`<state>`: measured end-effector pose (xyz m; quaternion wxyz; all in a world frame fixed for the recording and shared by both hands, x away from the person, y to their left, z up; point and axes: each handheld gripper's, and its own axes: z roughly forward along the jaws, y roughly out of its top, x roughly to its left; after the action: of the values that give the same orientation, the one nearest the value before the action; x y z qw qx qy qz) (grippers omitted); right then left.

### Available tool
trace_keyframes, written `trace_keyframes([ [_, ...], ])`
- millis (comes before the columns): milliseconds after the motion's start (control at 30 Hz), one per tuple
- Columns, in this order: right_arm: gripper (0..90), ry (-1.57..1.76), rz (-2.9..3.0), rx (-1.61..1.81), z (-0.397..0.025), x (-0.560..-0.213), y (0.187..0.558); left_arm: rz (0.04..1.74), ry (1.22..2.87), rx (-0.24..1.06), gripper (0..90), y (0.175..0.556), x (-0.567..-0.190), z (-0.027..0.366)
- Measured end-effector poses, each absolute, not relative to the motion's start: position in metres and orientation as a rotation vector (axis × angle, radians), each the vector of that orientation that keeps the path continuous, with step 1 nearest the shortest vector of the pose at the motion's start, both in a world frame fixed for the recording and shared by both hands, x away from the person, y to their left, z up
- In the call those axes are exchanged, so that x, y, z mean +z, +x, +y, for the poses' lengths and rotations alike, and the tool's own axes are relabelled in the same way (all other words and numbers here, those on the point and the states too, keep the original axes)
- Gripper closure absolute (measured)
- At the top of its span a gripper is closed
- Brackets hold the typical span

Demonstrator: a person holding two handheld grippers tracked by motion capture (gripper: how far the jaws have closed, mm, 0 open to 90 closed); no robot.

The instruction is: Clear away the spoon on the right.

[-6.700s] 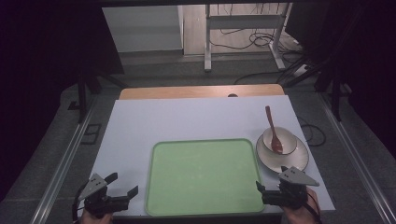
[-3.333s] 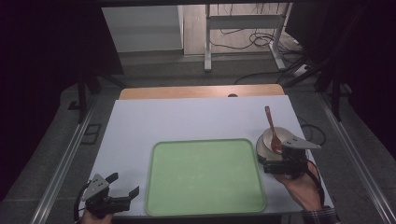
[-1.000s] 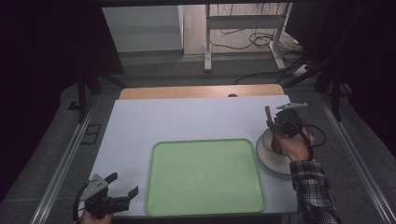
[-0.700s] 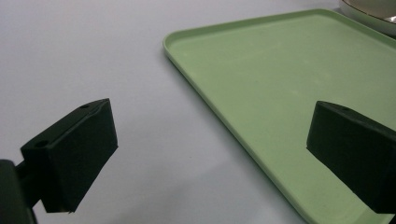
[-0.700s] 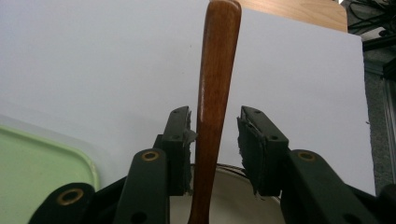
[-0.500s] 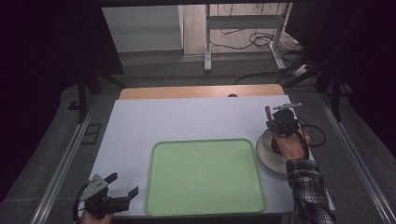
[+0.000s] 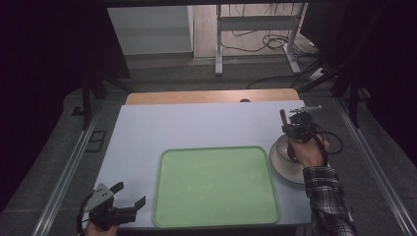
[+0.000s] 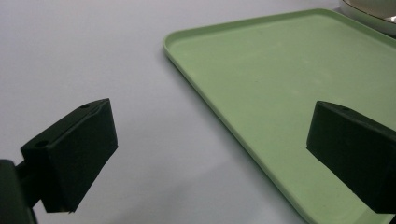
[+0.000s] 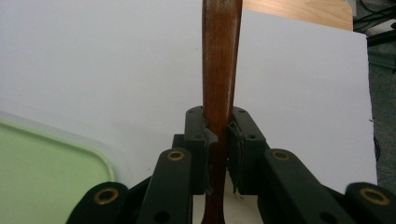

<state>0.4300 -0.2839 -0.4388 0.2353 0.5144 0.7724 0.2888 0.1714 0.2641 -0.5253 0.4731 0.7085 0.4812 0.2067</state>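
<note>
A brown wooden spoon point(image 9: 219, 84) stands between the jaws of my right gripper point(image 9: 218, 135), which is shut on its handle. In the high view that gripper point(image 7: 293, 129) is over the far side of the white bowl point(image 7: 285, 162) at the table's right, and the spoon handle point(image 7: 283, 117) sticks out toward the far edge. A green tray point(image 7: 216, 184) lies at the front middle of the white table. My left gripper point(image 7: 125, 199) rests open at the front left corner, and its jaws frame the tray's near corner point(image 8: 261, 84).
The white tabletop point(image 7: 196, 128) stretches bare behind the tray. A wooden strip point(image 7: 211, 96) runs along the far edge. Metal rails flank the table on both sides, and cables lie on the floor point(image 7: 275, 39) beyond.
My right gripper moved from the front right corner up to the bowl and shut on the spoon handle. In the last half second it barely shifted. The left gripper stayed still.
</note>
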Motion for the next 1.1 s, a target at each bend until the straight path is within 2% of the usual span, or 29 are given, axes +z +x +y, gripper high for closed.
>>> trace_keyframes([
  [700,79.4,1.391,2.182,0.839,-0.284,-0.391,0.415,1.179,1.731,0.509,1.3,0.171,-0.525,0.264],
  [1100,79.4,1.377,2.255,0.857,-0.277,-0.375,0.4,1.178,1.733,0.512,1.3,0.171,-0.525,0.264],
])
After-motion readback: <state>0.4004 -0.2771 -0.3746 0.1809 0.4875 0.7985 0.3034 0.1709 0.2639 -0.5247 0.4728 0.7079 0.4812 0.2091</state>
